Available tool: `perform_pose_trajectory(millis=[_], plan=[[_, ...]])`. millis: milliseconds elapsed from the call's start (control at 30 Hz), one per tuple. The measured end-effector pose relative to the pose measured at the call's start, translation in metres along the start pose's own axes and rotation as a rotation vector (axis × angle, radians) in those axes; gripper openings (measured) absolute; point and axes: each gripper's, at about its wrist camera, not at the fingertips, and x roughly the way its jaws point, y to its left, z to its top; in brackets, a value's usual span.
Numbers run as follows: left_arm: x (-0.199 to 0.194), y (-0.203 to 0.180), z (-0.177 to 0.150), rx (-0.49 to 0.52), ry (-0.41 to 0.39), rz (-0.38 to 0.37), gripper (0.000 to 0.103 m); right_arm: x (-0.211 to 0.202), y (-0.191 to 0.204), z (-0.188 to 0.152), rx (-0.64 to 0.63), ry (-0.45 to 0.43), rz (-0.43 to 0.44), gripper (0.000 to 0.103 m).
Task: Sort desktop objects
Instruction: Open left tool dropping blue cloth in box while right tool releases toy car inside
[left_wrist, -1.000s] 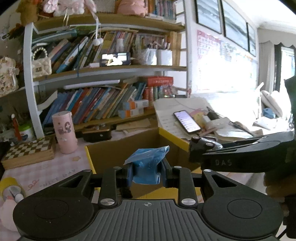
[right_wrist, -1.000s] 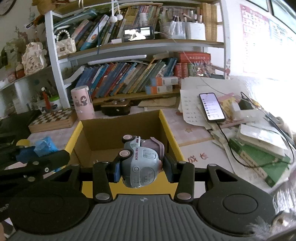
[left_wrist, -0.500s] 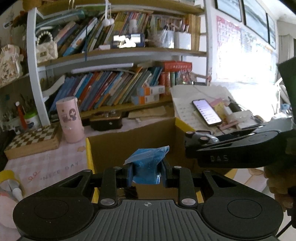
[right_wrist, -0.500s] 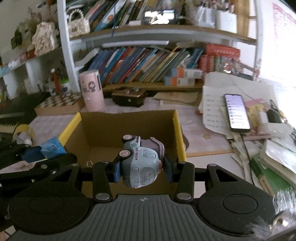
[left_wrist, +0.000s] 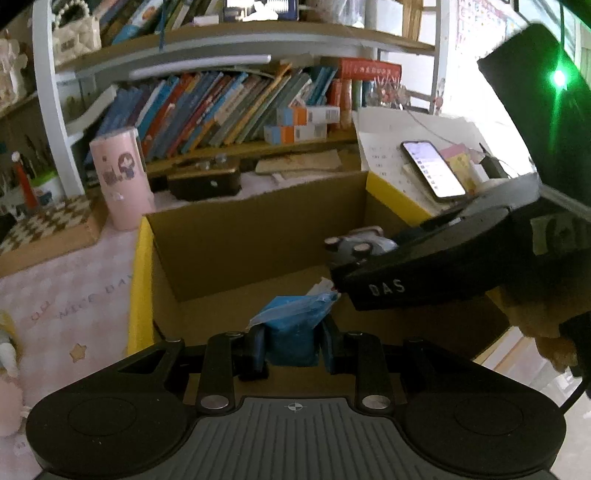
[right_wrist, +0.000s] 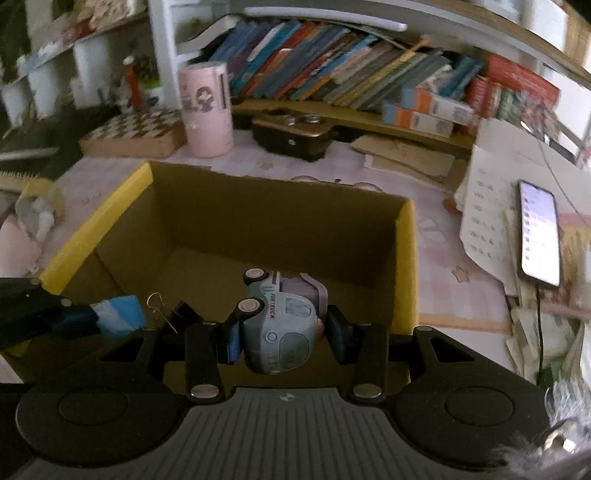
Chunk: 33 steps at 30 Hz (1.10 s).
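Observation:
My left gripper (left_wrist: 293, 341) is shut on a blue packet (left_wrist: 293, 328), held over the inside of an open cardboard box (left_wrist: 240, 236) with yellow flaps. My right gripper (right_wrist: 282, 338) is shut on a pale blue toy truck (right_wrist: 282, 325), also above the box (right_wrist: 280, 221). In the left wrist view the right gripper (left_wrist: 354, 273) reaches in from the right with the truck (left_wrist: 356, 243) at its tip. In the right wrist view the left gripper (right_wrist: 92, 317) enters from the left with the blue packet (right_wrist: 118, 319). A black binder clip (right_wrist: 177, 312) lies on the box floor.
A pink cylinder cup (right_wrist: 206, 110), a checkered board box (right_wrist: 133, 134) and a dark case (right_wrist: 291, 136) stand behind the box. A phone (right_wrist: 539, 236) lies on papers to the right. Bookshelves (left_wrist: 221, 103) fill the back.
Both grippers have moved forward and down over the box, each keeping its object. The box interior now fills more of both views, and the binder clip has come into sight.

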Motion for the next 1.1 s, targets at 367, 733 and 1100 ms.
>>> perform_pose_trajectory(millis=[367, 733, 1100], plan=[[0.009, 0.004, -0.005, -0.055, 0.049, 0.025, 0.029, 0.024, 0.009, 0.006, -0.117, 0.103, 0.049, 0.041], [-0.001, 0.001, -0.005, -0.011, 0.003, 0.083, 0.047, 0.023, 0.015, 0.002, -0.149, 0.126, 0.057, 0.044], [-0.033, -0.001, -0.003, -0.019, -0.090, 0.089, 0.058, -0.023, 0.013, -0.005, -0.077, -0.059, 0.025, 0.062]])
